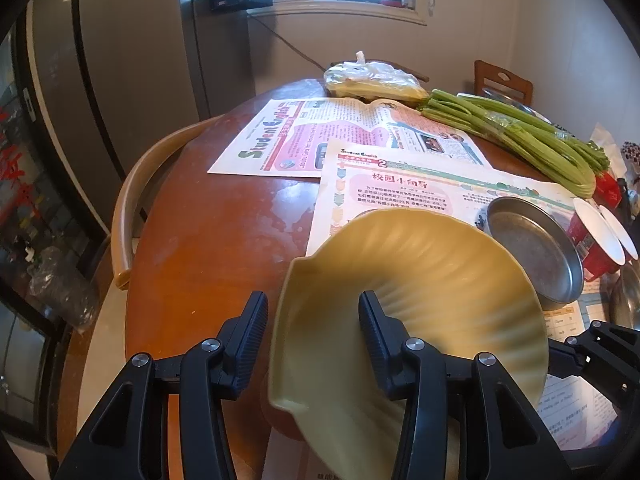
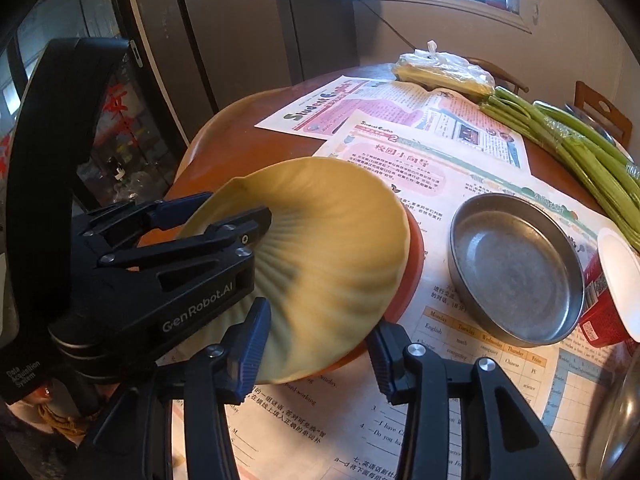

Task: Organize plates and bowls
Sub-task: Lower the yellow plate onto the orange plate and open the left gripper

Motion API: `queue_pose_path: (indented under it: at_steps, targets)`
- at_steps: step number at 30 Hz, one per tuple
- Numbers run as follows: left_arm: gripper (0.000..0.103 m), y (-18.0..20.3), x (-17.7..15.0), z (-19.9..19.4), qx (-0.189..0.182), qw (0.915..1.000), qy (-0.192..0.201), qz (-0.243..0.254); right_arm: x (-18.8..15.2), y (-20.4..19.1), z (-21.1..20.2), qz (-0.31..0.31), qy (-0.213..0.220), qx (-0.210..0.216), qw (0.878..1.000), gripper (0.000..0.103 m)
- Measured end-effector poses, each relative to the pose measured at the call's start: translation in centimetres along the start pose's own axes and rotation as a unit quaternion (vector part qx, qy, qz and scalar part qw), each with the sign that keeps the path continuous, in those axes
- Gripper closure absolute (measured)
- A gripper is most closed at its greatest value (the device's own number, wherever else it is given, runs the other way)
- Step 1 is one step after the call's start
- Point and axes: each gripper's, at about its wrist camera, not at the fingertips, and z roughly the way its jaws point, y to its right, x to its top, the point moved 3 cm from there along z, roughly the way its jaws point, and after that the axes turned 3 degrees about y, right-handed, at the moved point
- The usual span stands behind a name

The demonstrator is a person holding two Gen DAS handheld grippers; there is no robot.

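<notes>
A yellow ribbed shell-shaped plate [image 1: 432, 292] is tilted up, its edge between the fingers of my left gripper [image 1: 314, 334], which straddle the rim with a gap on the left. In the right wrist view the plate [image 2: 332, 256] rests over an orange plate [image 2: 412, 264], with the left gripper [image 2: 240, 220] holding its left rim. My right gripper [image 2: 318, 344] is open and empty, just in front of the plates' near edge. A round metal dish [image 2: 516, 268] sits to the right on the papers; it also shows in the left wrist view [image 1: 532, 248].
Newspapers [image 2: 400, 128] cover the round wooden table [image 1: 208, 240]. Green stalks [image 2: 576, 148], a plastic bag [image 2: 444, 68] and a red cup with a white lid [image 2: 612, 296] stand at the back and right. A chair back [image 1: 132, 200] curves at the left edge. A metal bowl rim [image 2: 624, 412] is at far right.
</notes>
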Motion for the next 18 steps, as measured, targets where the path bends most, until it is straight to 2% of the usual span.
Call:
queue_pose_path:
  at_steps: [5, 8, 18]
  targets:
    - [0.054, -0.1, -0.3, 0.3, 0.002, 0.9999, -0.013, 0.001, -0.1, 0.6, -0.6, 0.008, 0.007, 0.004, 1.0, 0.057]
    - [0.054, -0.1, -0.4, 0.5, 0.013, 0.9998, -0.014, 0.004, -0.3, 1.1, -0.9, 0.012, 0.009, -0.004, 1.0, 0.057]
    - [0.054, -0.1, -0.6, 0.2, 0.012, 0.9998, -0.014, 0.004, -0.8, 1.7, -1.2, 0.018, 0.008, -0.005, 1.0, 0.057]
